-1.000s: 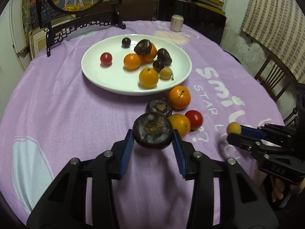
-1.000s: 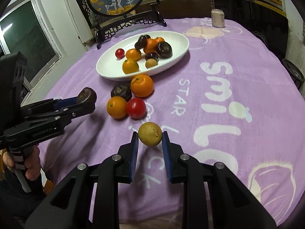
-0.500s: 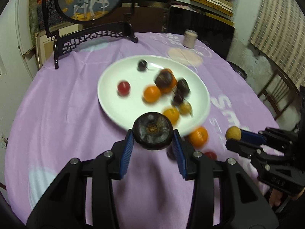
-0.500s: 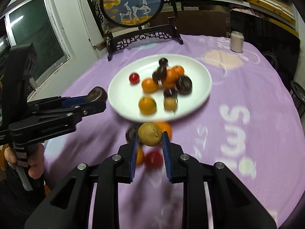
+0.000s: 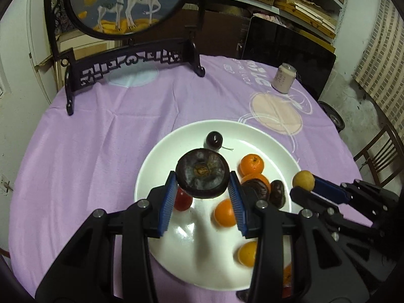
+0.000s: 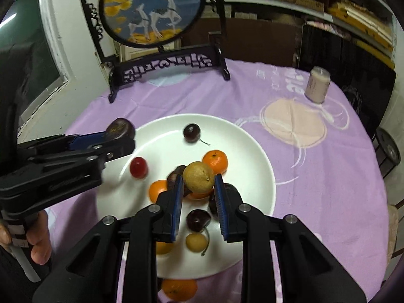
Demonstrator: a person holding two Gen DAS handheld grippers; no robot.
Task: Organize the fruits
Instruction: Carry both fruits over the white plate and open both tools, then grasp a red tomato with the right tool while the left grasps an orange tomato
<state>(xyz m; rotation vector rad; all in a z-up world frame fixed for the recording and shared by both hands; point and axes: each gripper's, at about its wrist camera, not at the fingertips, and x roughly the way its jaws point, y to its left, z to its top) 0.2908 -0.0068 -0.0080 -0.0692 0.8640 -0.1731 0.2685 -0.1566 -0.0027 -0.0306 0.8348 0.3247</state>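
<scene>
My left gripper (image 5: 202,197) is shut on a dark round fruit (image 5: 202,176) and holds it above the white plate (image 5: 161,161). My right gripper (image 6: 198,194) is shut on a small yellow-brown fruit (image 6: 198,180), also above the plate (image 6: 255,151). The plate holds oranges (image 5: 251,164), a red tomato (image 6: 138,167), dark cherries (image 6: 192,132) and other dark fruits. The right gripper shows in the left wrist view (image 5: 304,185); the left gripper shows in the right wrist view (image 6: 120,136).
The plate sits on a round table with a purple cloth (image 5: 88,151). An orange (image 6: 179,289) lies on the cloth by the plate's near rim. A black framed deer screen (image 5: 128,7) stands at the back. A small jar (image 5: 283,77) stands at the far right.
Both grippers have moved forward from the loose fruits on the cloth to above the plate, each still holding its fruit.
</scene>
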